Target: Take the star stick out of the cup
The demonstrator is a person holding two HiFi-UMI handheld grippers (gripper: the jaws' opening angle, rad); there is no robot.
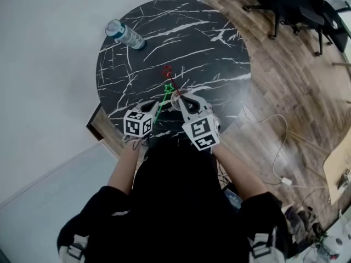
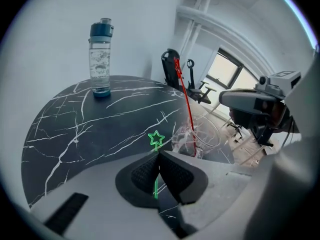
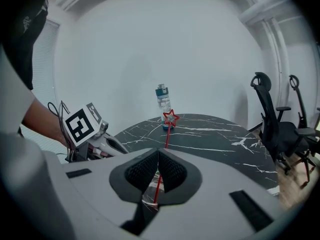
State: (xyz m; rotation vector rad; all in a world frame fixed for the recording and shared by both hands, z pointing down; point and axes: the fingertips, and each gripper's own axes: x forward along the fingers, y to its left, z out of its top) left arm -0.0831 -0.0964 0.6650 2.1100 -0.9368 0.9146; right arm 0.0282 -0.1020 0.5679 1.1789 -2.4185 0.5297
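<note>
A green star stick is pinched in my left gripper, which is shut on its shaft; the star pokes out past the tips. It stands just left of the clear cup, apart from it. A red star stick leans in that cup. My right gripper is shut on the cup's wall, and the red star rises beyond its tips. From the head, both grippers meet near the table's front edge, with the green star and red star just ahead.
The round black marble table carries a clear water bottle with a blue cap at its far left. Office chairs stand on the wood floor at the right. A white cable trails on the floor.
</note>
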